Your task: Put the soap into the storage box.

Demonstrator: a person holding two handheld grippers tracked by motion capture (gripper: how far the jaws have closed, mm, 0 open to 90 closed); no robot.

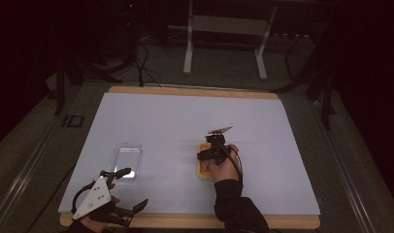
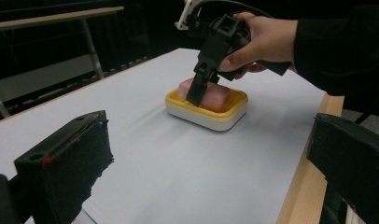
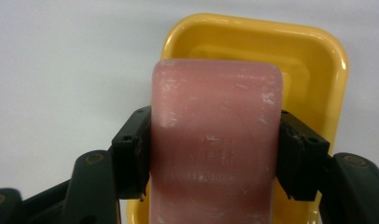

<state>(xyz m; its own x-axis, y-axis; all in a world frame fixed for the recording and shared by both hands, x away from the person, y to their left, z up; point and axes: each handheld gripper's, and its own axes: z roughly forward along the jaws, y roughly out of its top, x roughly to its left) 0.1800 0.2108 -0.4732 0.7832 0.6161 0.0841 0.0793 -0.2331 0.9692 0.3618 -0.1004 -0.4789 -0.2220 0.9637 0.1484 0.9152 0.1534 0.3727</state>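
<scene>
Jaws of the right hand-held gripper clamp pink soap over yellow dish.

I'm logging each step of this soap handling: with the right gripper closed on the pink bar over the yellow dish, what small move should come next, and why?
Probably a short straight lift: the right gripper already clamps the pink soap bar on both sides, and it sits low inside the yellow dish, so sliding sideways would likely catch the rim.

Your right gripper points down over the yellow tray near the middle of the white sheet. Your left gripper sits at the near left edge, jaws apart, just beside the clear plastic lid.
</scene>
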